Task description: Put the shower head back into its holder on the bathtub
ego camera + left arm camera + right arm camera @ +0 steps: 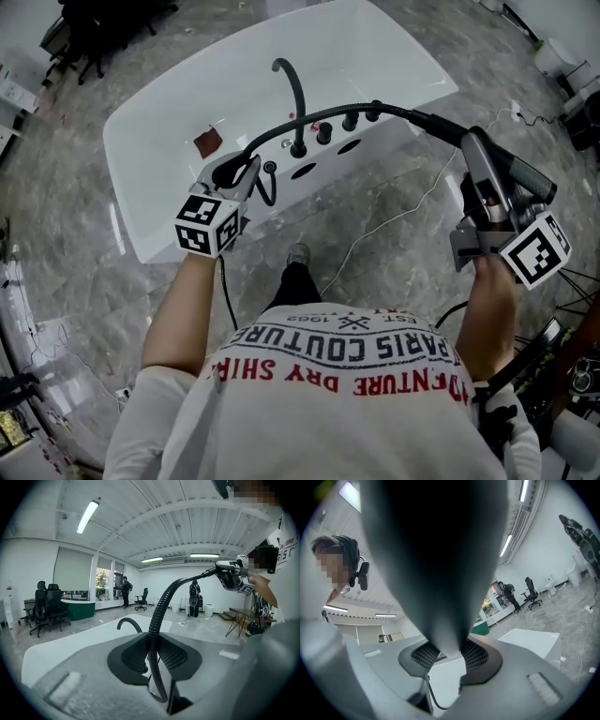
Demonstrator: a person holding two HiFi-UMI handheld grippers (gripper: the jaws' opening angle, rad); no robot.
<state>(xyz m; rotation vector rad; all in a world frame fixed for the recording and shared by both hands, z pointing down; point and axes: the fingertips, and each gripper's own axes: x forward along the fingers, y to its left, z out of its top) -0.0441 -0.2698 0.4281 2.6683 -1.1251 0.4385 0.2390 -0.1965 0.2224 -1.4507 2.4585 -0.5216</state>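
The white bathtub (187, 84) lies ahead, with a black spout (292, 94) and a row of black knobs (337, 127) on its near rim. A black ribbed hose (319, 117) arcs from the rim across to the dark shower head (450, 127). My left gripper (234, 174) is shut on the hose near the rim; in its own view the hose (154, 620) runs up between the left gripper (152, 660) jaws. My right gripper (478, 150), off the tub's right end, is shut on the shower head (436, 564), which fills the right gripper (450, 656) view.
A white cable (394, 220) trails over the marble floor beside the person's foot (298, 255). A brown square patch (208, 142) lies inside the tub. Office chairs (47, 606) and a green counter (77, 607) stand far off. Cables and gear crowd the floor at right (572, 375).
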